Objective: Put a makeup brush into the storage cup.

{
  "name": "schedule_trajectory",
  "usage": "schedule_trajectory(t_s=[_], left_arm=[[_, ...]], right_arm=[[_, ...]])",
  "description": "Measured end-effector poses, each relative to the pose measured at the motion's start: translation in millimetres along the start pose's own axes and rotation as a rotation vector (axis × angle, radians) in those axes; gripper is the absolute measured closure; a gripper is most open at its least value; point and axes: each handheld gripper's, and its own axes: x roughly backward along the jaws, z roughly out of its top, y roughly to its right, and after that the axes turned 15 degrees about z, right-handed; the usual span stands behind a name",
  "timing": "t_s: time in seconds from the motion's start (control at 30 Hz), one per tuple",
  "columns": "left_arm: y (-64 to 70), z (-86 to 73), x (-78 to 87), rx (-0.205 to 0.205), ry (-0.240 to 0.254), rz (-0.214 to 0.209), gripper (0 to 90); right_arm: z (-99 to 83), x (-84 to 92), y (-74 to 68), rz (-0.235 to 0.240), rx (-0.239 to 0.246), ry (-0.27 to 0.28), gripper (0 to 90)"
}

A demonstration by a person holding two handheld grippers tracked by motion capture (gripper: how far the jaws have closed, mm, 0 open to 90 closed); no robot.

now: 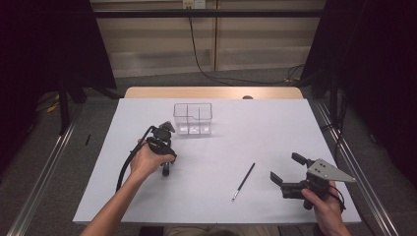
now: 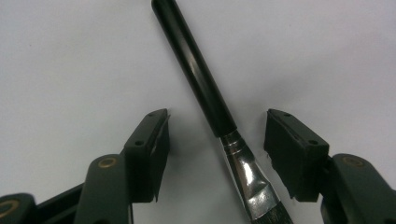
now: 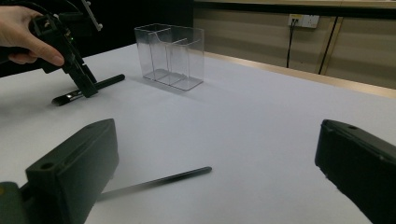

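Right tongs (image 1: 284, 171) are sitting wide apart and idle near the thin brush (image 1: 243, 182) lying on the bench (image 1: 275, 123). Left tongs (image 2: 217, 140) are straddling the fat brush (image 2: 201, 84) flat on the bench, apart, not pinching yet, probably lining up a grab. Two brushes total, one clear three-slot organizer (image 1: 193, 118) at the back.

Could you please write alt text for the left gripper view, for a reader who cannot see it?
A black-handled brush with a silver ferrule lies on a white table between the open jaws of the left gripper. Neither black pad touches it; gaps show on both sides.
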Motion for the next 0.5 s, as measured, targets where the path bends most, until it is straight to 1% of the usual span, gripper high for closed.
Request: schedule_trajectory(t_s=[0.13, 0.17, 0.2, 0.23, 0.3, 0.37, 0.4, 0.43, 0.47, 0.5], left_arm=[[1.4, 1.6, -0.1, 0.02, -0.02, 0.012, 42.4], [1.0, 1.8, 0.0, 0.015, -0.021, 0.011, 42.4], [0.8, 1.9, 0.2, 0.02, -0.023, 0.014, 43.7], [0.5, 1.6, 0.2, 0.039, -0.021, 0.014, 45.2], [0.1, 0.9, 1.4, 0.033, -0.024, 0.014, 51.8], [-1.2, 0.3, 1.5, 0.04, -0.024, 0.013, 60.6], [-3.1, 0.6, 1.4, 0.027, -0.024, 0.008, 60.6], [-3.0, 0.4, 1.4, 0.034, -0.026, 0.009, 63.0], [-3.3, 0.5, 1.4, 0.032, -0.027, 0.009, 68.8], [-3.7, 0.3, 1.2, 0.03, -0.028, 0.01, 68.8]], right_arm=[[-0.1, 1.0, -0.3, 0.001, 0.002, 0.001, 0.0], [-0.1, 1.0, -0.3, 0.001, 0.002, 0.001, 0.0], [-0.1, 1.1, -0.3, 0.001, 0.001, 0.003, 0.0], [-0.2, 1.2, -0.1, 0.0, 0.004, 0.003, 0.0], [-0.3, 1.2, 0.1, -0.002, 0.006, 0.004, 0.0], [-0.2, 0.6, 0.2, -0.003, 0.003, 0.0, 0.0], [-0.2, 0.6, 0.2, -0.003, 0.003, 0.0, 0.0], [-0.2, 0.3, 0.2, -0.001, 0.004, -0.001, 0.0], [-0.2, -0.1, -0.3, 0.001, 0.004, -0.002, 0.0], [-0.2, -0.1, -0.3, 0.001, 0.004, -0.002, 0.0]])
